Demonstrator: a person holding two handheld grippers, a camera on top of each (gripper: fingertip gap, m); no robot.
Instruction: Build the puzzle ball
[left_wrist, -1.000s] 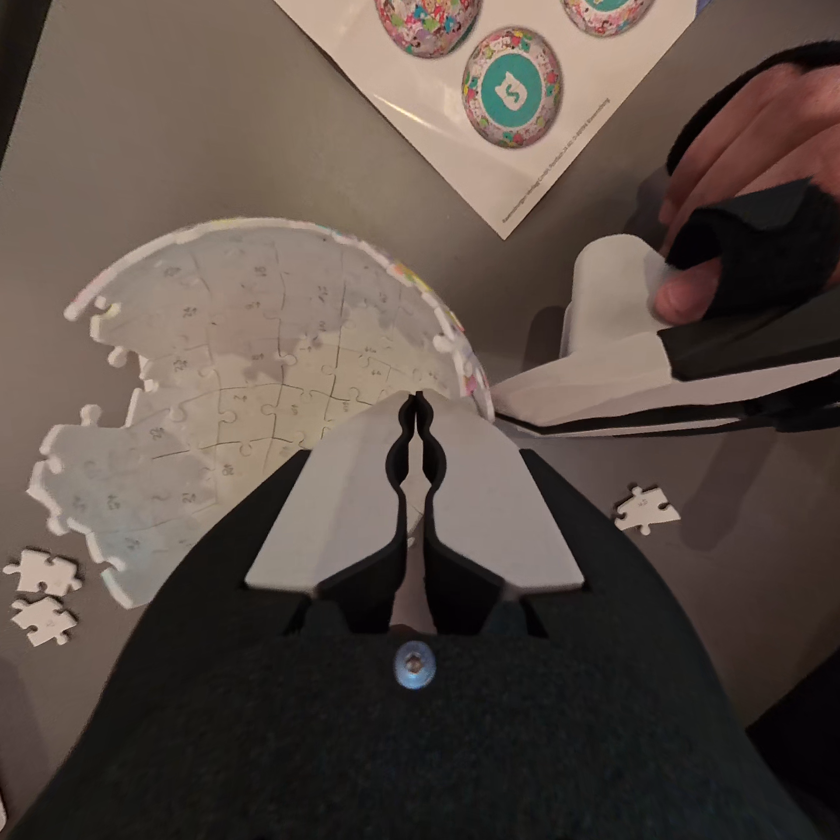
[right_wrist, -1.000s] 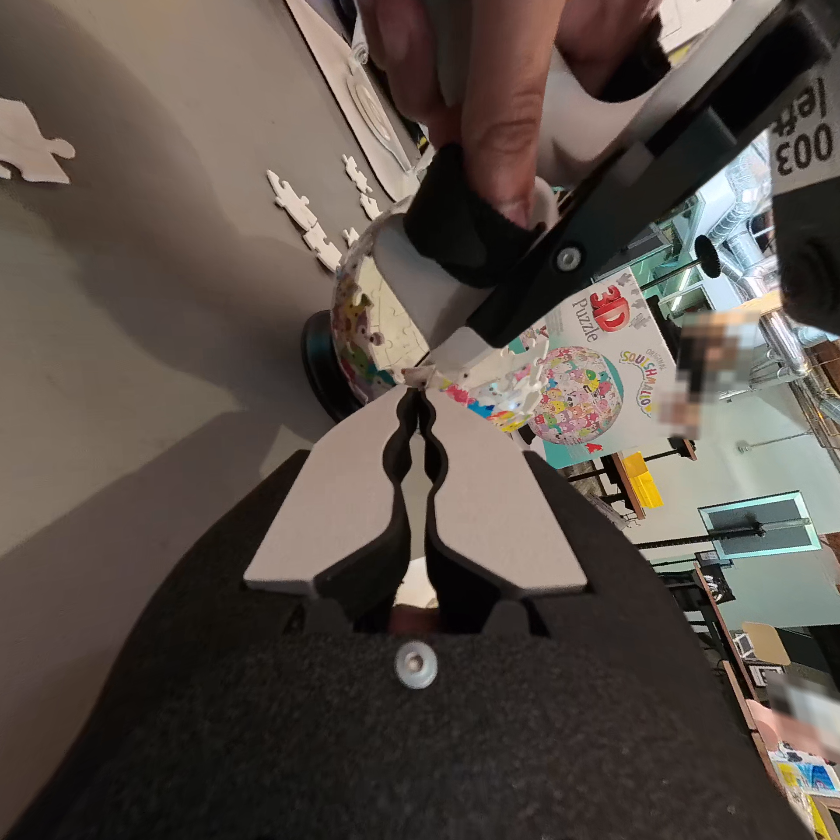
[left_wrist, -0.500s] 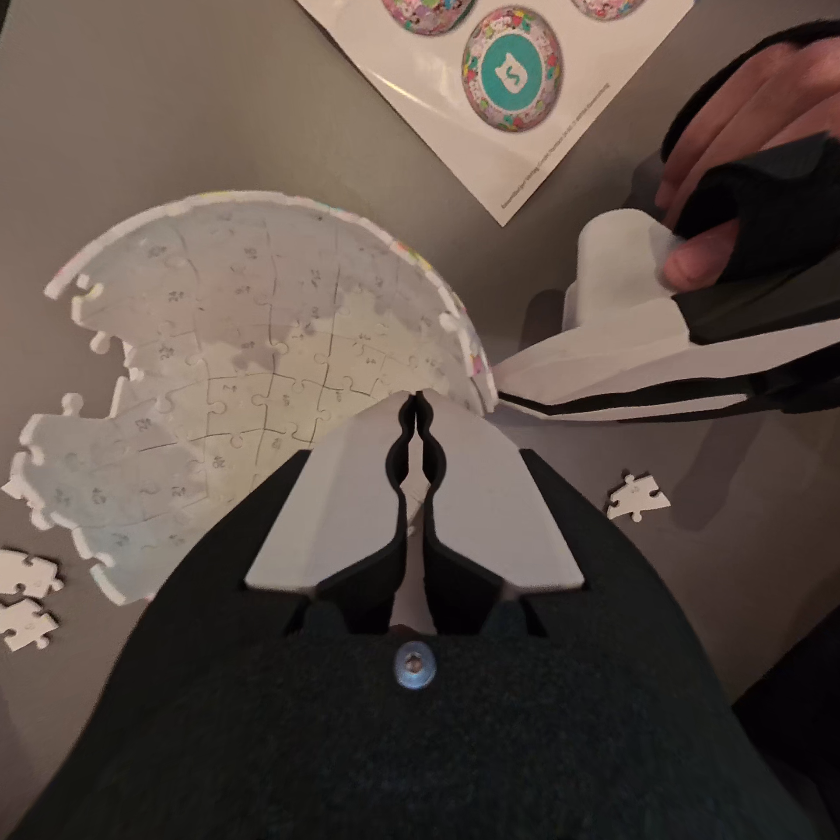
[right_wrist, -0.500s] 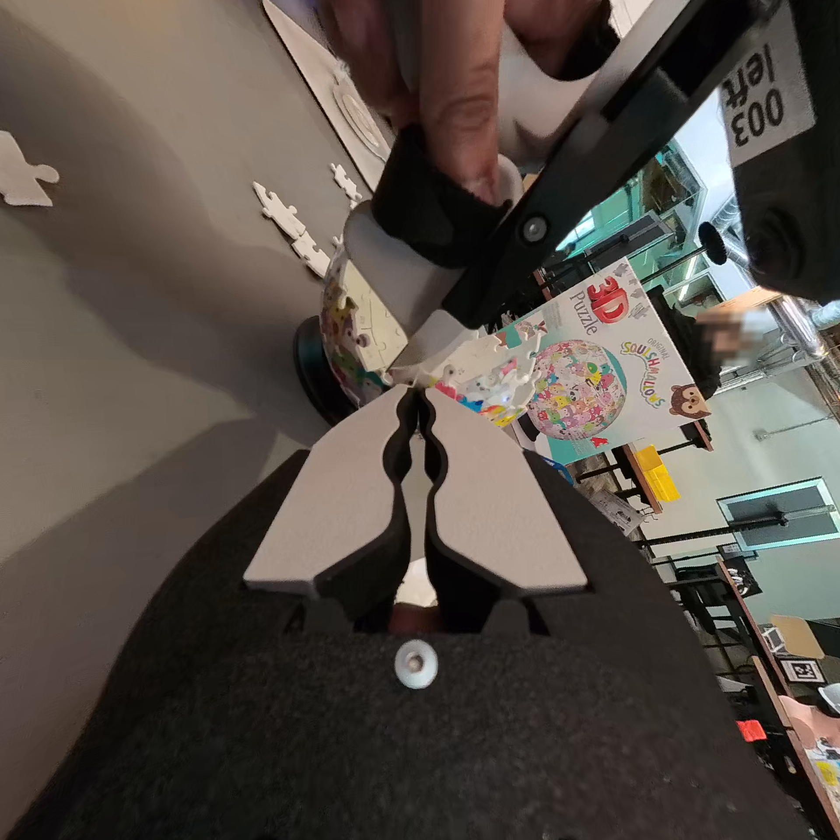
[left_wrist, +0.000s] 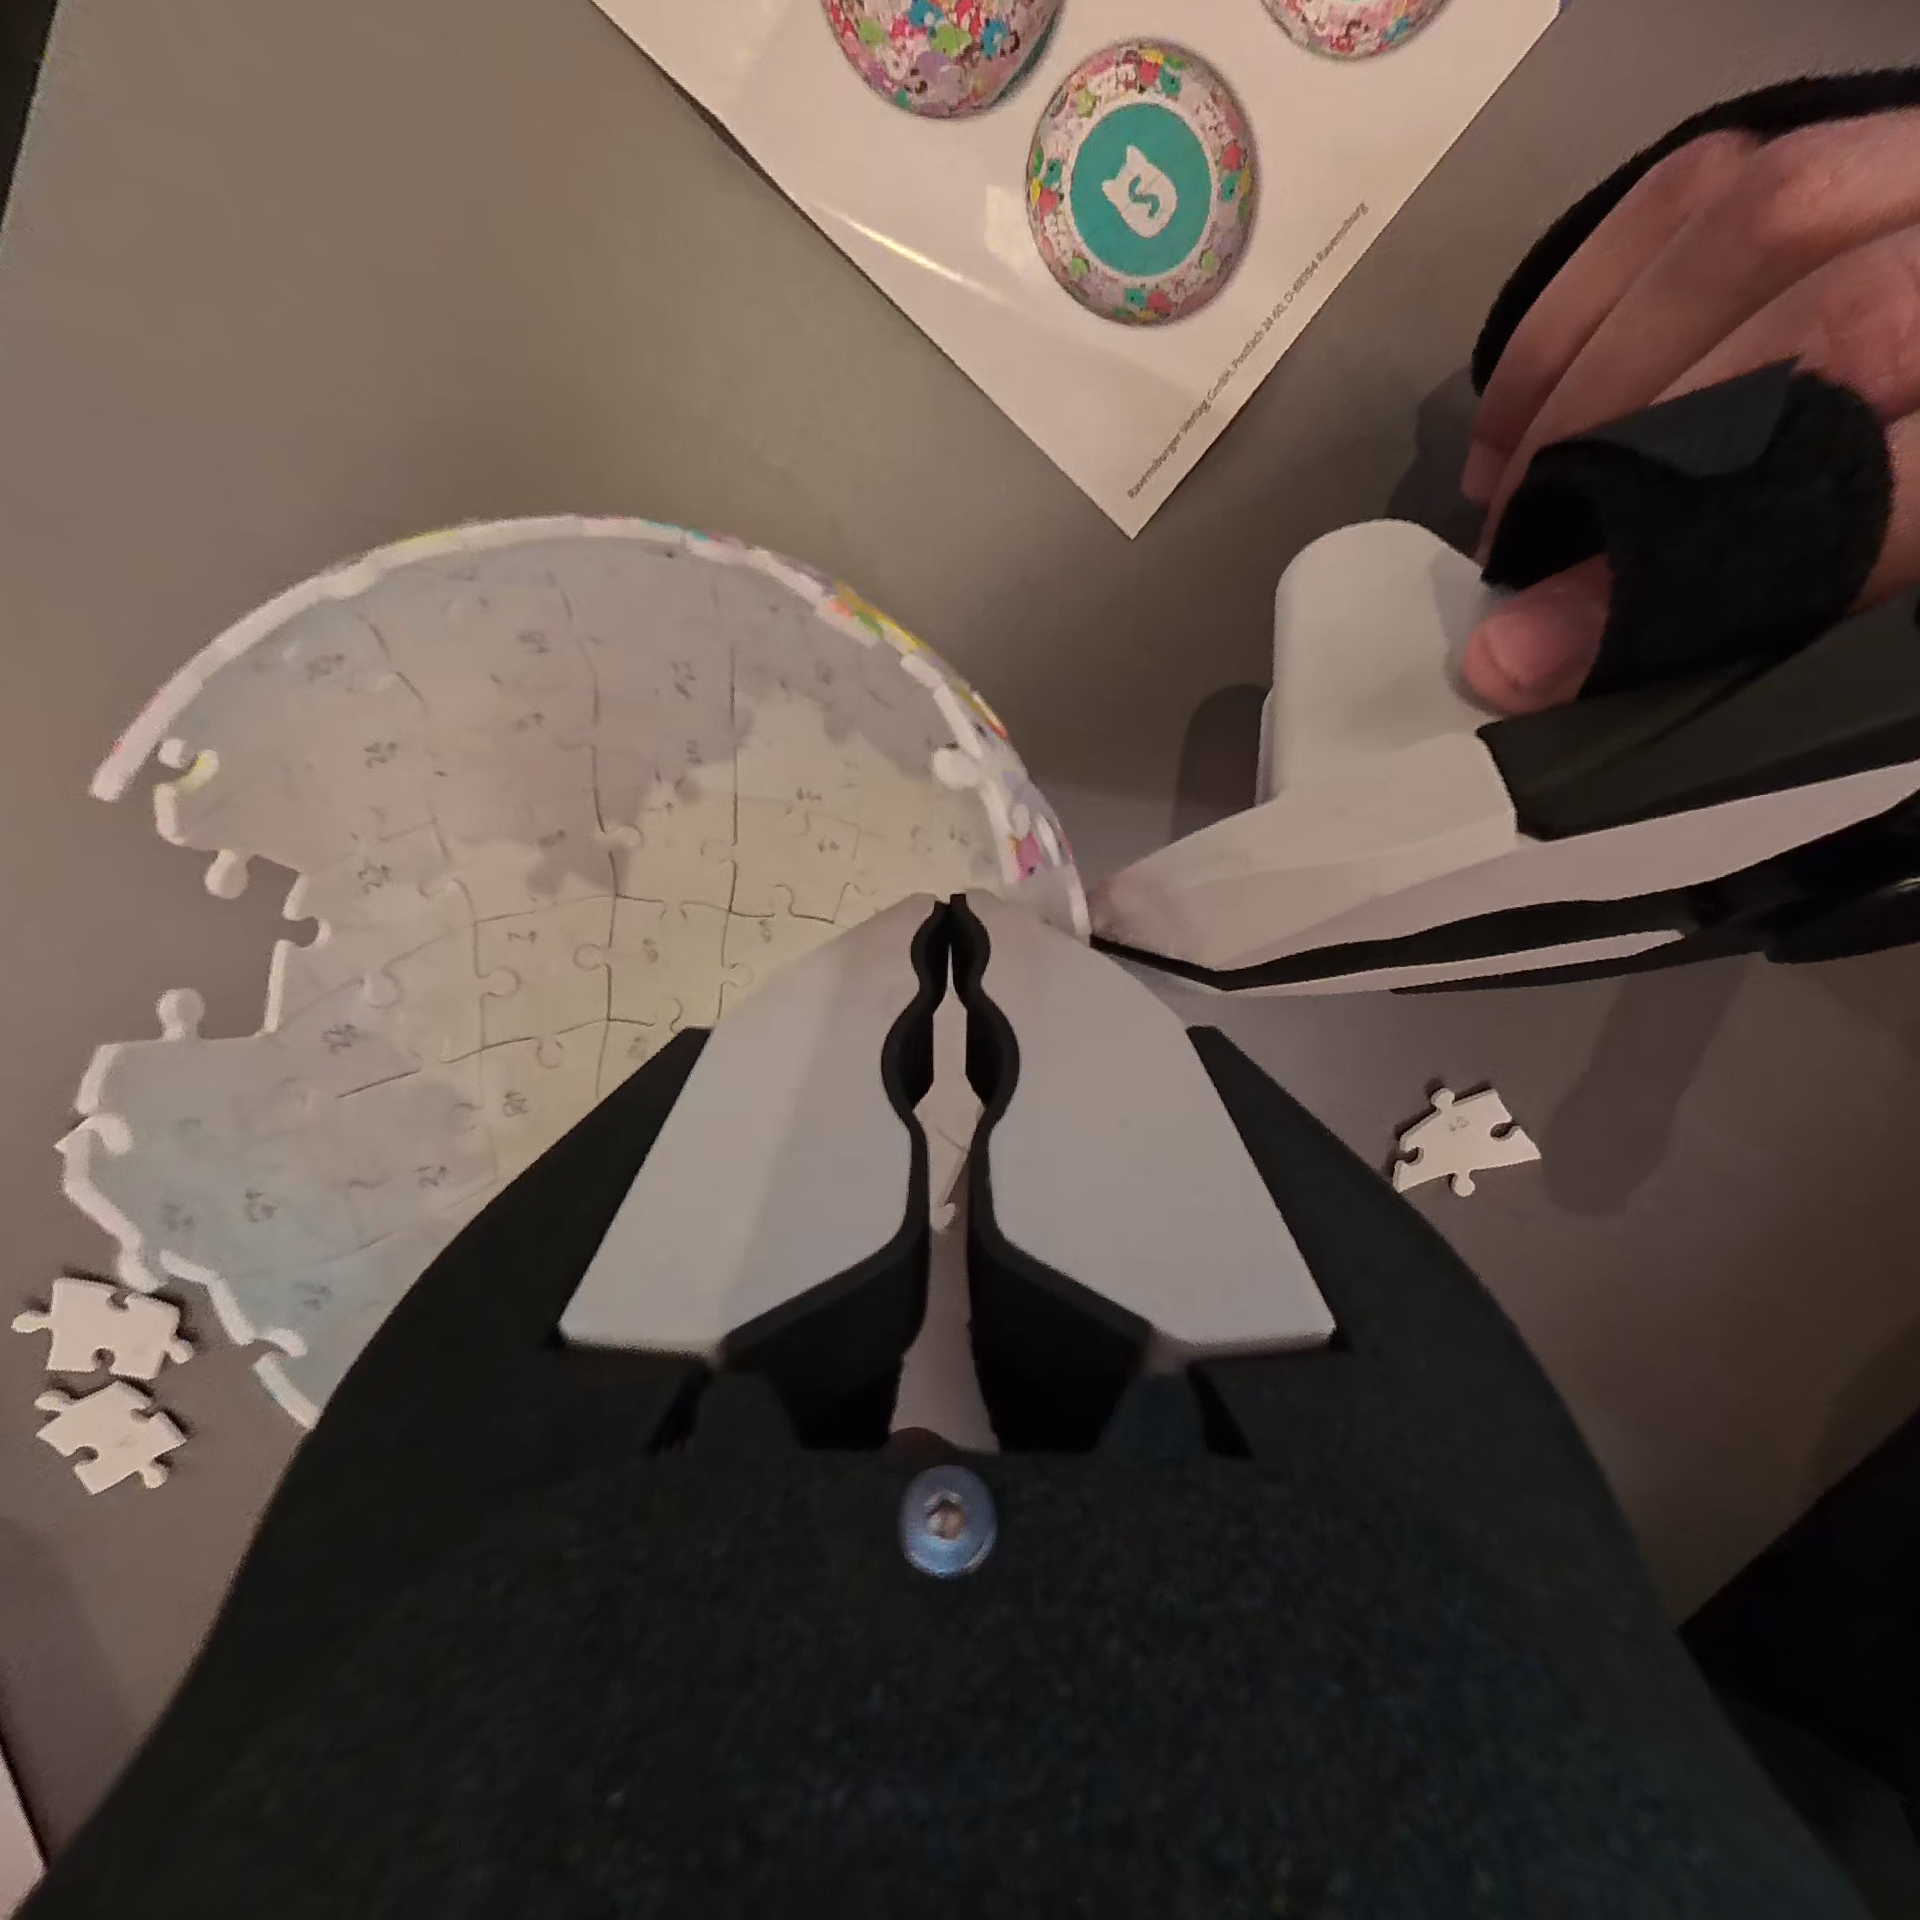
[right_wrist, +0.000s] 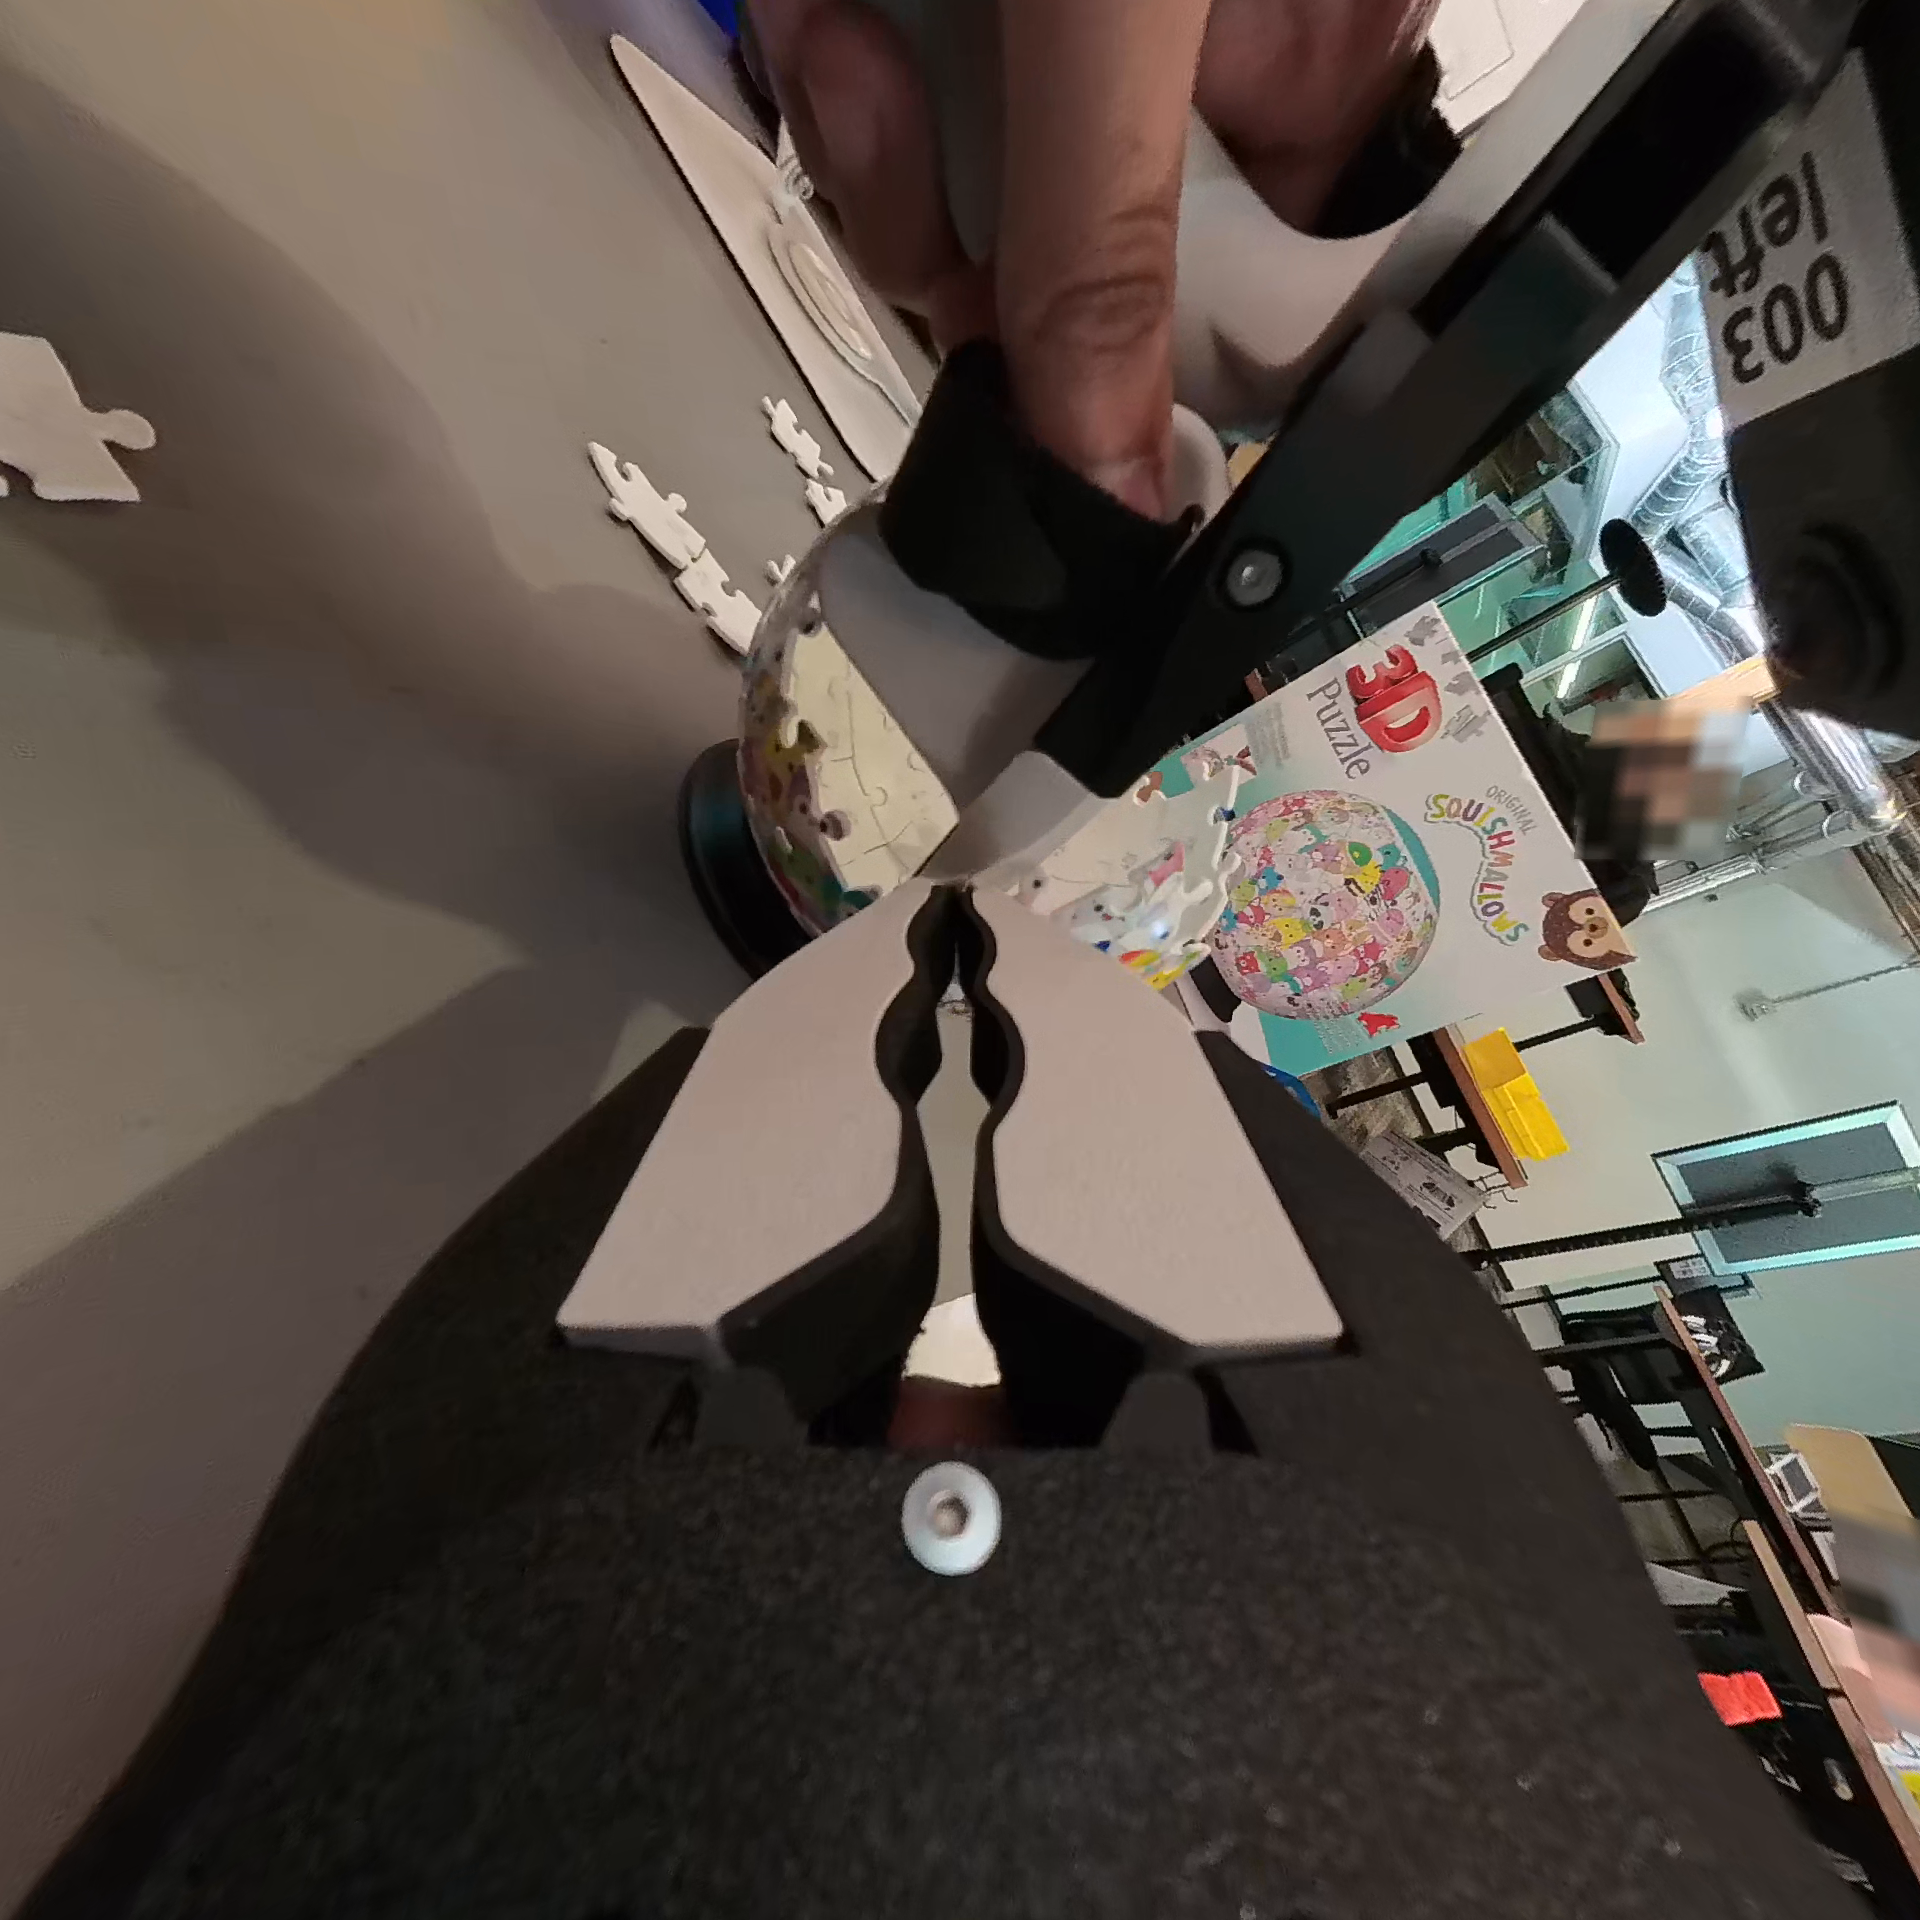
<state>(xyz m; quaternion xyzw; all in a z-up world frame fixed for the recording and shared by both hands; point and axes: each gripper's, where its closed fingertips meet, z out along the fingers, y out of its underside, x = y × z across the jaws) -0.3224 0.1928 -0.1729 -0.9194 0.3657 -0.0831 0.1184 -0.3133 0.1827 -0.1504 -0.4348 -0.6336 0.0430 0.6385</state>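
The half-built puzzle ball (left_wrist: 540, 883) is an open shell that shows its white numbered inside in the left wrist view. In the right wrist view the ball (right_wrist: 790, 800) shows its colourful outside and sits on a black stand (right_wrist: 712, 831). My left gripper (left_wrist: 951, 914) is shut on the shell's near rim, and a strip of the shell shows between its fingers. My right gripper (right_wrist: 954, 899) is shut, with its tips against the same rim. It enters the left wrist view (left_wrist: 1107, 920) from the right. The left gripper's tip (right_wrist: 997, 831) sits just above the right gripper's tips.
Loose white pieces lie on the grey table: one on the right (left_wrist: 1465, 1138), two on the left (left_wrist: 104, 1340), more beyond the ball (right_wrist: 644, 509). A picture leaflet (left_wrist: 1091, 208) lies behind. The puzzle box (right_wrist: 1382, 852) stands past the ball. A hand (left_wrist: 1714, 312) holds the right gripper. The grippers are tip to tip, or close to it.
Both grippers stay shut at the ball's rim. The shell has shifted slightly in the left wrist view, and the right gripper's hand has moved a little.
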